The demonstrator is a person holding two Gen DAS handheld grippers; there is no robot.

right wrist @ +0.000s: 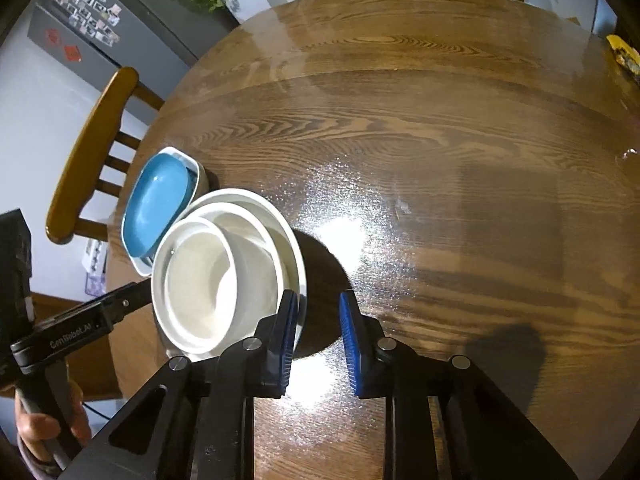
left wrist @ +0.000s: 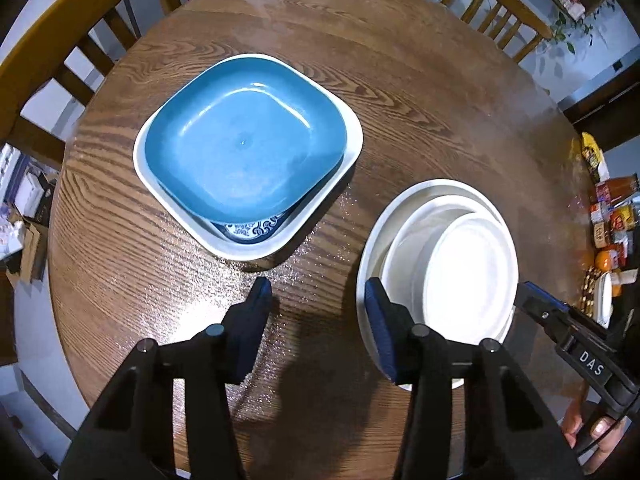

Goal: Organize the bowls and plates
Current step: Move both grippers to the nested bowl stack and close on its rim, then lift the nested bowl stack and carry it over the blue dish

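Observation:
A blue square plate [left wrist: 244, 140] lies on a patterned blue-and-white plate [left wrist: 250, 230], both inside a white square dish [left wrist: 240, 250]. To its right stands a stack of white round bowls [left wrist: 468, 272] nested in a larger white bowl [left wrist: 368, 256]. My left gripper [left wrist: 320, 292] is open and empty above the table, between the two stacks. In the right wrist view the white bowl stack [right wrist: 224, 268] and the blue plate [right wrist: 158, 204] sit at the left. My right gripper [right wrist: 318, 312] is open and empty, just right of the bowl stack's rim.
The round wooden table [right wrist: 440, 160] has wooden chairs [left wrist: 52, 40] around it. Food packets and an orange [left wrist: 604, 260] lie at the table's right edge. The right gripper's body [left wrist: 568, 328] shows beside the bowls.

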